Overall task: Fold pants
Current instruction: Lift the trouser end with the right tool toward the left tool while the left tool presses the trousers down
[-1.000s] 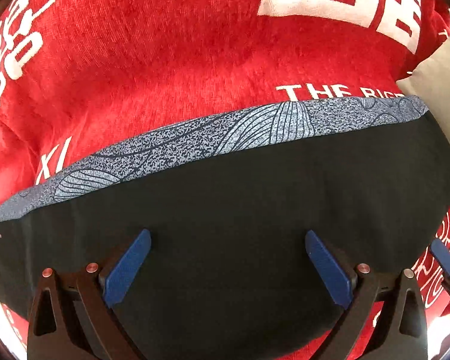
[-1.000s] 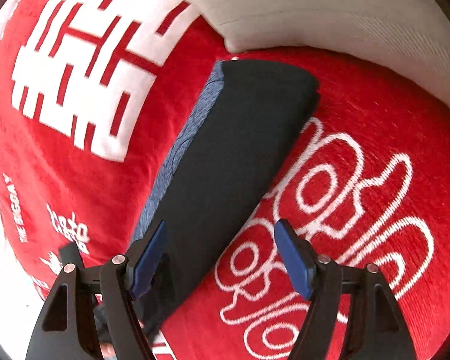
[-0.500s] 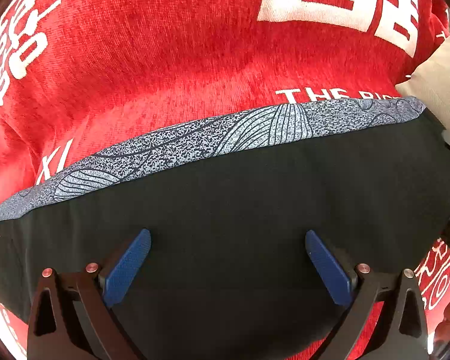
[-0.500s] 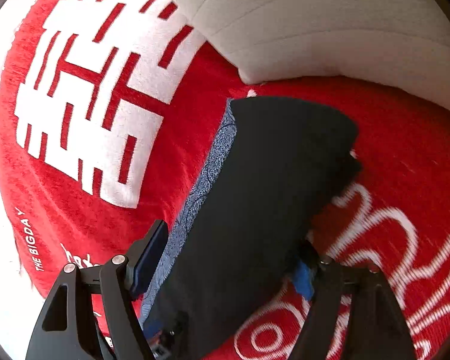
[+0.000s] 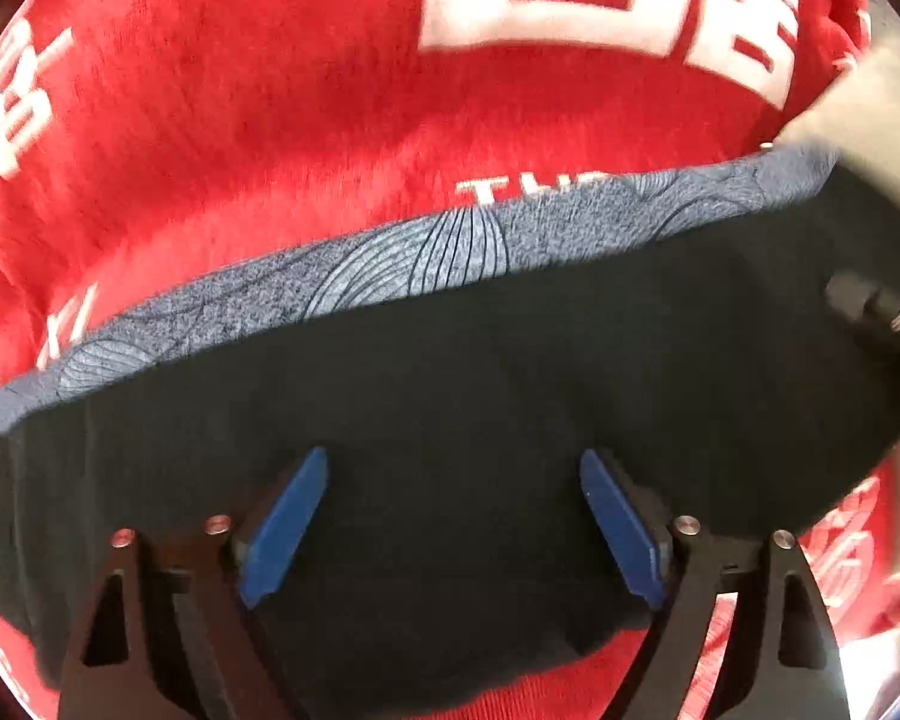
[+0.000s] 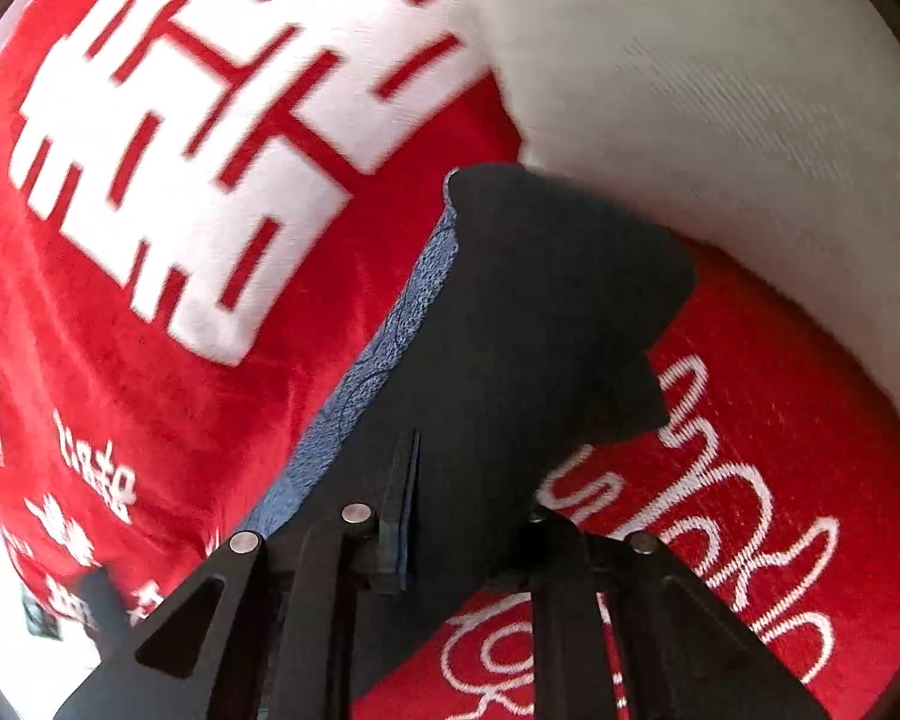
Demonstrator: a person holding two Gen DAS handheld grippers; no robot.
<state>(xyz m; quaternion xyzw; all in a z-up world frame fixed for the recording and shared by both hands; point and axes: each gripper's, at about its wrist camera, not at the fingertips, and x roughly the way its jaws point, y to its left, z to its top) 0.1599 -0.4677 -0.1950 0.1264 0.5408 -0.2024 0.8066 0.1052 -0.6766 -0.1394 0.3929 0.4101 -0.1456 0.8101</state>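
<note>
The black pants [image 5: 510,408], folded with a blue-grey patterned band [image 5: 390,264] along one edge, lie on a red blanket [image 5: 240,120] with white lettering; only "TH" reads clearly. The left gripper [image 5: 453,516] hovers over them, jaws spread. The right gripper [image 6: 468,516] is clenched on the pants' end beside a white pillow [image 6: 720,90].

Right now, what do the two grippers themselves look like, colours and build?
The left gripper has two black angular arms with triangular cutouts, small round silver rivets, and flat blue pads on its fingers. The right gripper has the same black frame, cutouts and silver rivets; only a thin edge of one dark finger shows. No cables, markings or sleeves are visible.
</note>
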